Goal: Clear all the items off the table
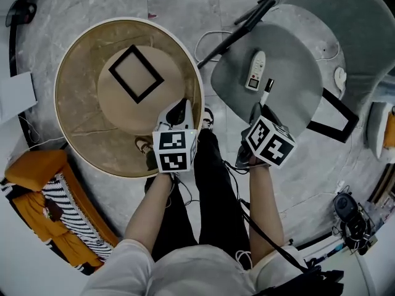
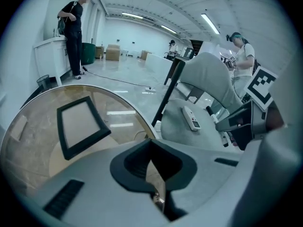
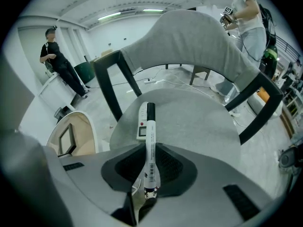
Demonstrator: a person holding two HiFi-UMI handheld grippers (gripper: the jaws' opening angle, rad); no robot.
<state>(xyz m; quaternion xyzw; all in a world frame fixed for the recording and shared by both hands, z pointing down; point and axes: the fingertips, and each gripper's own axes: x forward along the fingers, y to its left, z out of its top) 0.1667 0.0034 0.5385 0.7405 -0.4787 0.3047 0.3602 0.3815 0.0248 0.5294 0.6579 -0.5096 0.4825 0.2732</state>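
Note:
A black rectangular frame (image 1: 136, 73) (image 2: 78, 124) lies flat on the round glass-topped table (image 1: 62, 122). My left gripper (image 1: 180, 111) (image 2: 151, 157) hangs over the table's right edge, jaws shut with nothing between them. My right gripper (image 1: 256, 115) (image 3: 149, 162) is over the grey chair seat (image 1: 296, 85), shut on a white marker pen with a black cap (image 1: 268, 90) (image 3: 150, 141). The pen points forward past the jaws. A white hand-held device (image 1: 255, 70) (image 3: 142, 120) (image 2: 191, 117) lies on the seat just beyond the pen's tip.
A black pole (image 1: 244, 23) and a cable lean by the chair's left side. An orange bag with striped cloth (image 1: 43, 190) sits on the floor at lower left. One person (image 2: 72, 27) stands by a far counter, another (image 2: 241, 56) behind the chair.

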